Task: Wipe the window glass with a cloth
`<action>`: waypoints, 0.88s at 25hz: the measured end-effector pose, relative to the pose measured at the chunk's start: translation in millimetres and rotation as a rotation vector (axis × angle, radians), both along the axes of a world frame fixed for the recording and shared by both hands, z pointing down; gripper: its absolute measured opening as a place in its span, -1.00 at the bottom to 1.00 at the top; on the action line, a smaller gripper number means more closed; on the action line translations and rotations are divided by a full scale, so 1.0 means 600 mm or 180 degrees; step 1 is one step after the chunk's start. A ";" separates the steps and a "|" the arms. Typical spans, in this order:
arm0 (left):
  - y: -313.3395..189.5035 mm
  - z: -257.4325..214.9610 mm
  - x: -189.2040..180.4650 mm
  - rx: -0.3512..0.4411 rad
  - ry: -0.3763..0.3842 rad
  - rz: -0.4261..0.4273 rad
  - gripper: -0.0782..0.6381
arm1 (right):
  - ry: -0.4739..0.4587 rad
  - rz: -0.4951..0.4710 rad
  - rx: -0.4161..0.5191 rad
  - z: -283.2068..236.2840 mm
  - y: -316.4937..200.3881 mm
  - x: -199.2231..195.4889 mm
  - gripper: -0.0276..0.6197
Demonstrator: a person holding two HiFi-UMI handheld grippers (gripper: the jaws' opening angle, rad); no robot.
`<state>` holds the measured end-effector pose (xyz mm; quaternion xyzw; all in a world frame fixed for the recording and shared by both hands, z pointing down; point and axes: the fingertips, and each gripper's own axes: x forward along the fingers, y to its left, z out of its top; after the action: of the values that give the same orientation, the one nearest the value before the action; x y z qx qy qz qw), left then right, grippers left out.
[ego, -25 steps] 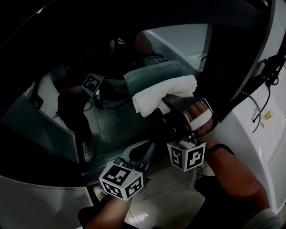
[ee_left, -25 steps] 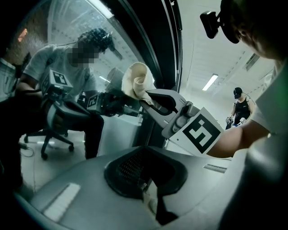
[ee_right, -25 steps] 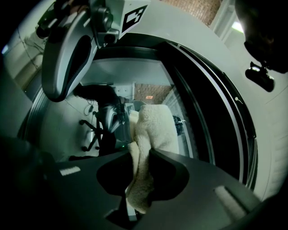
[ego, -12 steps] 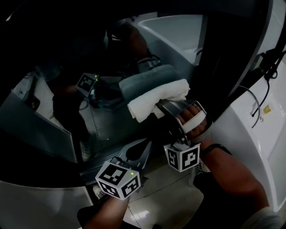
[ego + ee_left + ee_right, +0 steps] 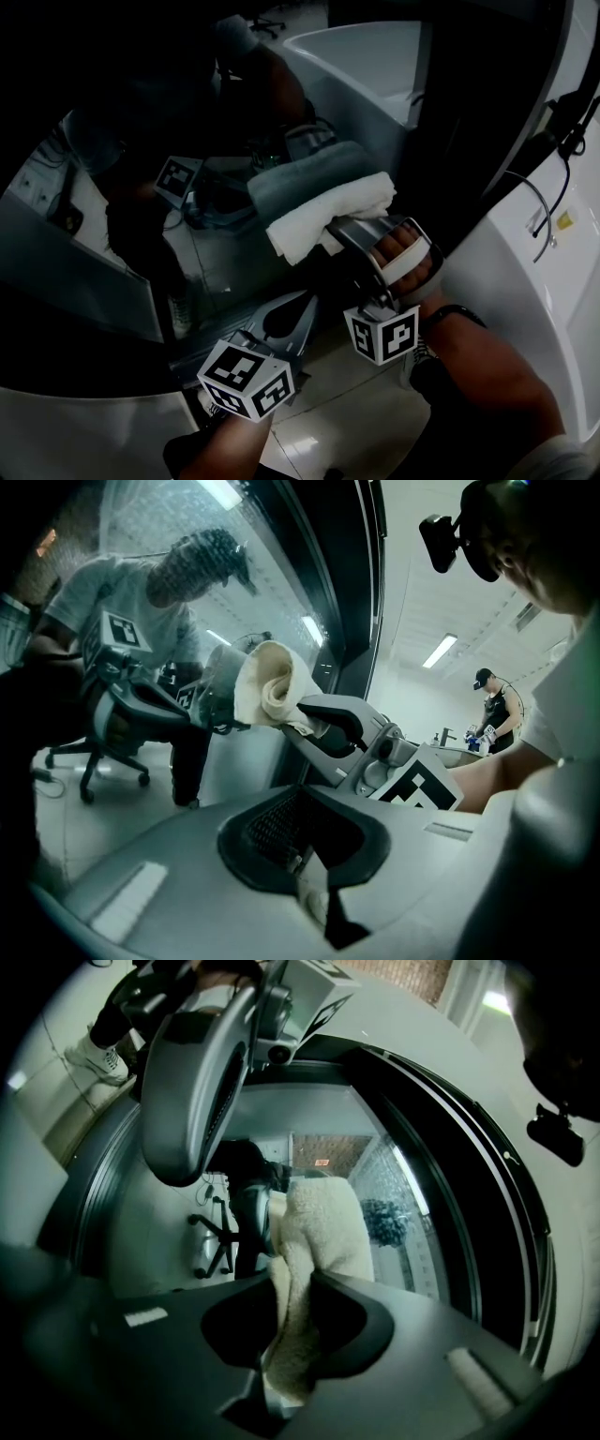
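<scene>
A cream-white folded terry cloth (image 5: 328, 214) is being gripped by the right gripper (image 5: 330, 232), whose jaws are being kept closed on one bunched end of it. In the right gripper view the cloth (image 5: 314, 1269) is being pinched between the two dark jaws of that gripper (image 5: 295, 1335), and the rest of it is rising out in front of them. The free end of the cloth is being pressed against the dark, curved window glass (image 5: 141, 141) – in the head view its grey reflection is meeting it edge to edge. The gripper's handle is being held by the person's right hand (image 5: 401, 251).

The left gripper (image 5: 292, 317) is being held lower, below and just beside the right one and apart from the cloth. In the left gripper view its jaws (image 5: 314, 864) are being held together, with nothing between them – the right gripper (image 5: 347, 728) and the cloth (image 5: 267, 691) are being shown beyond them, against the glass (image 5: 187, 536). The glass is being bordered on the right by a white moulded frame (image 5: 525, 281).
</scene>
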<state>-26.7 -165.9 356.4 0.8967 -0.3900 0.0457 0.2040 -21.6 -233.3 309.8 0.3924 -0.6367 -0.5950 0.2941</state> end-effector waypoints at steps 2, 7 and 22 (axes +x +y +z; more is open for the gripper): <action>-0.001 0.001 0.000 0.0002 0.0000 -0.0001 -0.73 | 0.0019 -0.0014 -0.0034 0.008 0.001 0.001 -0.70; 0.008 0.014 0.005 0.0007 -0.0016 0.0026 -0.73 | 0.0037 -0.0025 -0.0078 0.033 0.011 0.001 -0.70; 0.002 0.003 0.004 0.0000 -0.0007 0.0020 -0.73 | 0.0092 -0.0015 -0.0320 0.070 0.003 0.008 -0.70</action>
<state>-24.4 -164.6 357.9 0.8979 -0.3874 0.0473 0.2035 -16.5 -231.7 351.9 0.3671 -0.6624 -0.5686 0.3213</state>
